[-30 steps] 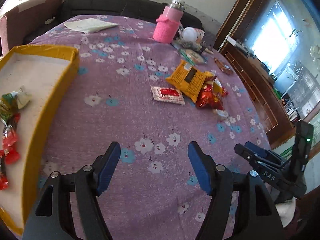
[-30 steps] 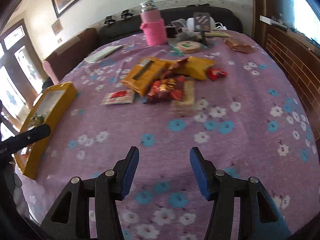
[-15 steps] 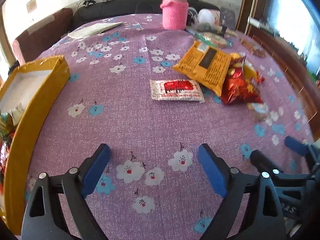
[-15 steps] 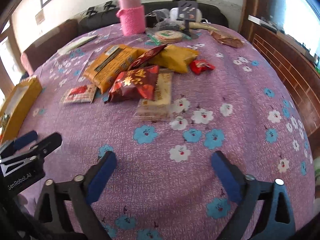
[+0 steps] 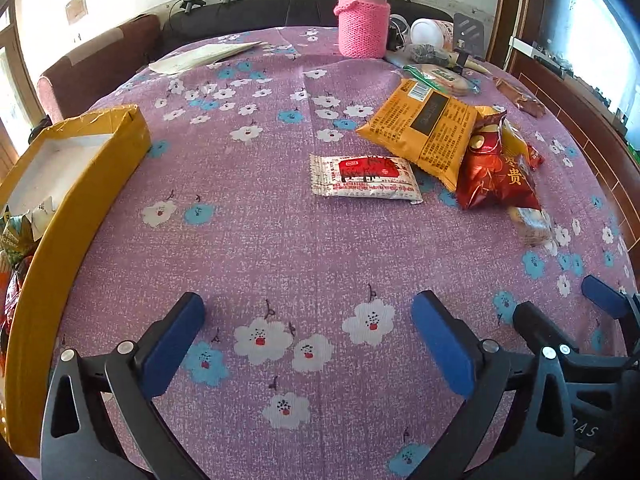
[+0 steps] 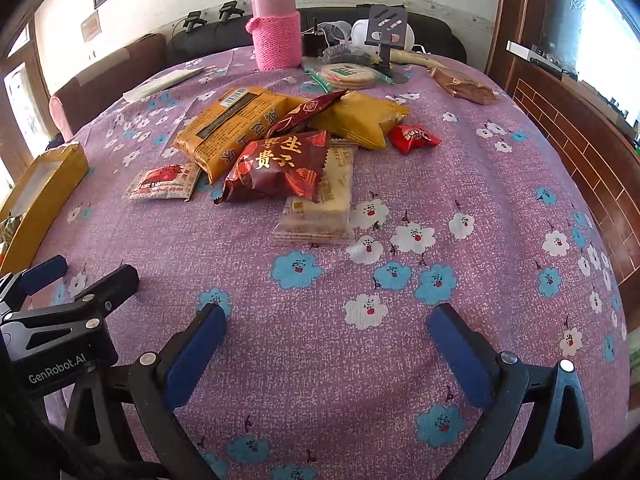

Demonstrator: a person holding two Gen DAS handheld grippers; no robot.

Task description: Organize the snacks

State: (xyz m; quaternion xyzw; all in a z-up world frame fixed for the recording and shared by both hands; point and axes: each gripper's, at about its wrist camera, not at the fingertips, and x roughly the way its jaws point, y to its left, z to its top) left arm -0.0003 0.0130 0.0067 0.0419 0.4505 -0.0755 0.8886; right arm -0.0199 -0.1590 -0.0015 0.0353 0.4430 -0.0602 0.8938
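Observation:
A pile of snacks lies mid-table: a white-and-red packet [image 5: 364, 178], an orange pack [image 5: 424, 130], a dark red bag [image 5: 496, 176], a pale wafer pack [image 6: 320, 208], a yellow pack [image 6: 360, 118] and a small red sweet [image 6: 414, 138]. The yellow box [image 5: 80, 200] at the left holds a few wrapped snacks. My left gripper [image 5: 308, 304] hovers over bare cloth short of the white-and-red packet, its jaws opening with nothing between them. My right gripper [image 6: 328, 312] stands open and empty, short of the wafer pack. The two grippers are side by side.
A pink knitted flask [image 5: 363, 20], papers [image 5: 204, 56], a round cracker pack [image 6: 346, 76], a phone stand [image 6: 386, 36] and a brown packet [image 6: 464, 86] line the far side. The flowered purple tablecloth [image 6: 400, 360] drops off at the right, beside wooden furniture.
Both grippers' jaws have spread from half closed to wide. Both views have tipped down and come closer to the table; the left view swung right, pushing the yellow box to the frame's edge.

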